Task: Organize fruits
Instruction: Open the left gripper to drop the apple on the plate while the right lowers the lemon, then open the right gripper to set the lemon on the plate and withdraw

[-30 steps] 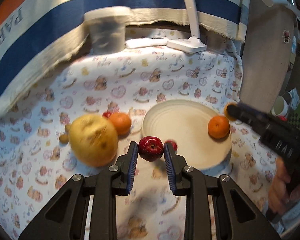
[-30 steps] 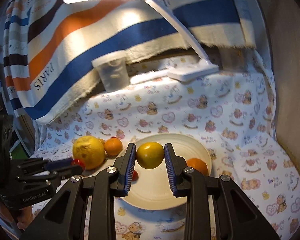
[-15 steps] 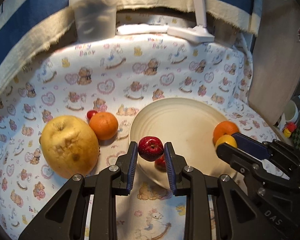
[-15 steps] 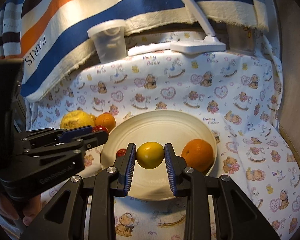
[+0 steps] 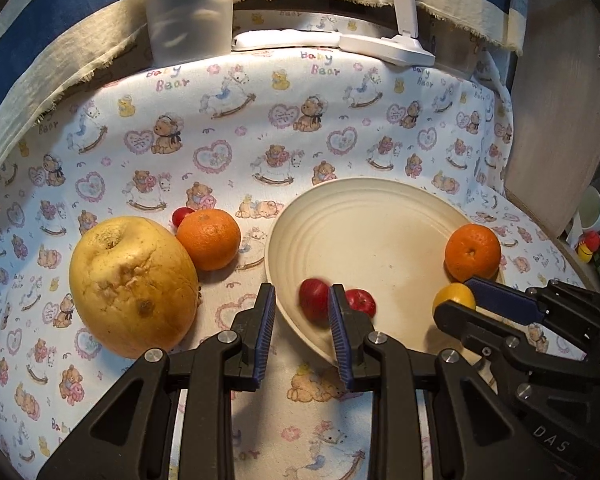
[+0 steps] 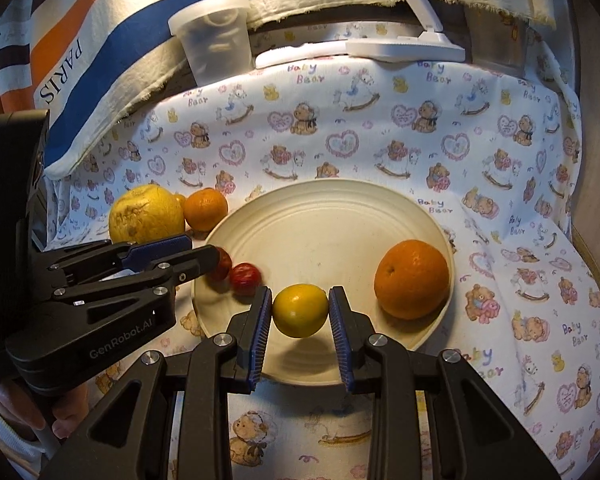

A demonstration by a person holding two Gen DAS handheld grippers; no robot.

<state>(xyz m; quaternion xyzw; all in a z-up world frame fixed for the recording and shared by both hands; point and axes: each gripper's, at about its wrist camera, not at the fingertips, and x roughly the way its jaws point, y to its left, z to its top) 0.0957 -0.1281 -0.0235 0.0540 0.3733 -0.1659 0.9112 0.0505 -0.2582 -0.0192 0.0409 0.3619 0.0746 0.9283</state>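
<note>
1. Surface: bear-print cotton tablecloth point(image 5: 260, 140) under everything. A striped fabric point(image 6: 100, 40) with a frayed hem hangs at the back, far ahead-left of both grippers.
2. Back edge, left to right: a frosted plastic tub point(image 5: 188, 8) with its lid on, straight ahead of the left gripper point(image 5: 301, 290). The flat white lamp base point(image 5: 388, 46) is ahead-right of it.
3. Left of the left gripper, on the cloth: a big yellow fruit point(image 5: 134, 284), lumpy with scarred skin. A loose orange point(image 5: 208, 238) touches its far side, and a tiny red fruit point(image 5: 182, 214) sits just behind that.
4. The left gripper has a narrow gap, with tips over the near-left rim of the plate point(image 5: 380, 220). The red apple point(image 5: 314, 306) is blurred, low in the plate against the right pad, with a gap to the left pad, so it is not clamped.
5. A second red apple point(image 5: 362, 300) lies in the plate just right of that gripper's right finger. It is small and glossy.
6. The plate is cream, round and ridged in rings.
7. The right gripper point(image 6: 300, 294) pinches a yellow citrus point(image 6: 300, 311), round and smooth, just above the plate's near side, with its shadow beneath.
8. The plate orange point(image 6: 411, 278), with pebbled skin, rests in the plate just ahead-right of the right gripper.
</note>
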